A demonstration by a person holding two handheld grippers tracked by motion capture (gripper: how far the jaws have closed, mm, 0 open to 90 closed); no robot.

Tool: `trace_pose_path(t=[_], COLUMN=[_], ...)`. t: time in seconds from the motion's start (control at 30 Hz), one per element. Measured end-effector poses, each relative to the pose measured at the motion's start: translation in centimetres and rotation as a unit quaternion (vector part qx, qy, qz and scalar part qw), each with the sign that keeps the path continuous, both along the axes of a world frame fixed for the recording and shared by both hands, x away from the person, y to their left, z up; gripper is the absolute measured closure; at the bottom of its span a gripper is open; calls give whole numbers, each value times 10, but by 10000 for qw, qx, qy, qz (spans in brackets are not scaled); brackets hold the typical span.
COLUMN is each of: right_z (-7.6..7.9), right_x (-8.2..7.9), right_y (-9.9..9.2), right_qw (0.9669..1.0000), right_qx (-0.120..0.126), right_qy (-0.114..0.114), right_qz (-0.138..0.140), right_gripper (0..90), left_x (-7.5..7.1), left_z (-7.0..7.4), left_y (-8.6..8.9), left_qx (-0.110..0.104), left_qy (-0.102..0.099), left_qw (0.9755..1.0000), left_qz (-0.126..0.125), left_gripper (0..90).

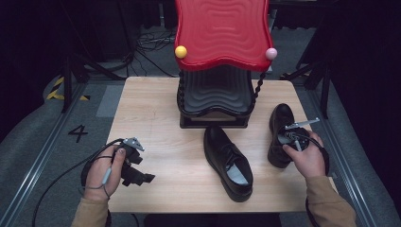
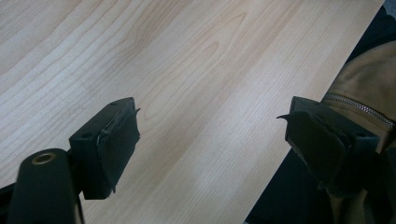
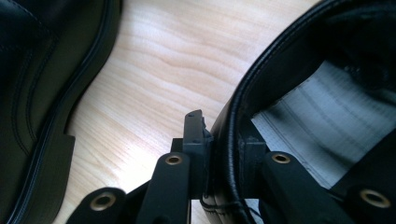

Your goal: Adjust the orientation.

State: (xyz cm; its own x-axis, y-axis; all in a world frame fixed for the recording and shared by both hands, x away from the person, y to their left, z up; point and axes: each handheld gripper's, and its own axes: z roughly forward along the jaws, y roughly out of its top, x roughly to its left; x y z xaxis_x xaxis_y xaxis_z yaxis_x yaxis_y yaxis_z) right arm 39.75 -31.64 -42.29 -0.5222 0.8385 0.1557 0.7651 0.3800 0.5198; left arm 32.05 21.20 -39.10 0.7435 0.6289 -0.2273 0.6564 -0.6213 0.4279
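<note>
At the right of the high view, the right tool (image 3: 222, 154) pinches the collar of a black shoe (image 1: 279, 135); lower left, the left tool (image 2: 212, 144) gapes wide over the counter (image 2: 187, 70).

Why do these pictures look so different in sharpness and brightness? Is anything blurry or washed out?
High view: the table is lit, the surroundings nearly black, and the red rack top shines. Left gripper view: wood grain is fairly sharp, the near jaws soft. Right gripper view: a pale glare patch on the wood, and the gripped shoe slightly blurred up close.
</note>
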Motion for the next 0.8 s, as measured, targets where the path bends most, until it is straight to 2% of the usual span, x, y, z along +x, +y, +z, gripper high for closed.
trace_pose_path(t=[0.17, 0.4, 0.5, 0.63, 0.73, 0.8], right_z=[11, 34, 47, 59, 63, 67], right_x=[-6, -25, -37, -51, -57, -64], right_y=[-2, 6, 11, 21, 25, 30], right_qw=[9998, 9985, 9965, 9940, 9932, 9909], right_qx=[99, 161, 240, 161, 119, 86], right_qy=[-91, -93, -83, -42, 30, 82], right_qz=[116, 509, 791, 1077, 1155, 1340], right_gripper=[781, 775, 775, 773, 773, 773], left_x=[3, 9, 12, 15, 16, 17], left_z=[1, 1, 1, 1, 2, 2], left_y=[-3, -8, -11, -14, -15, -17], left_qx=[0, -15, -17, -19, -25, -24], left_qy=[-3, -7, -19, -21, -35, -41], left_qw=[10000, 9999, 9998, 9997, 9997, 9996], left_qz=[-44, -126, -177, -225, -247, -270], left_gripper=[180, 180, 180, 180, 180, 180])
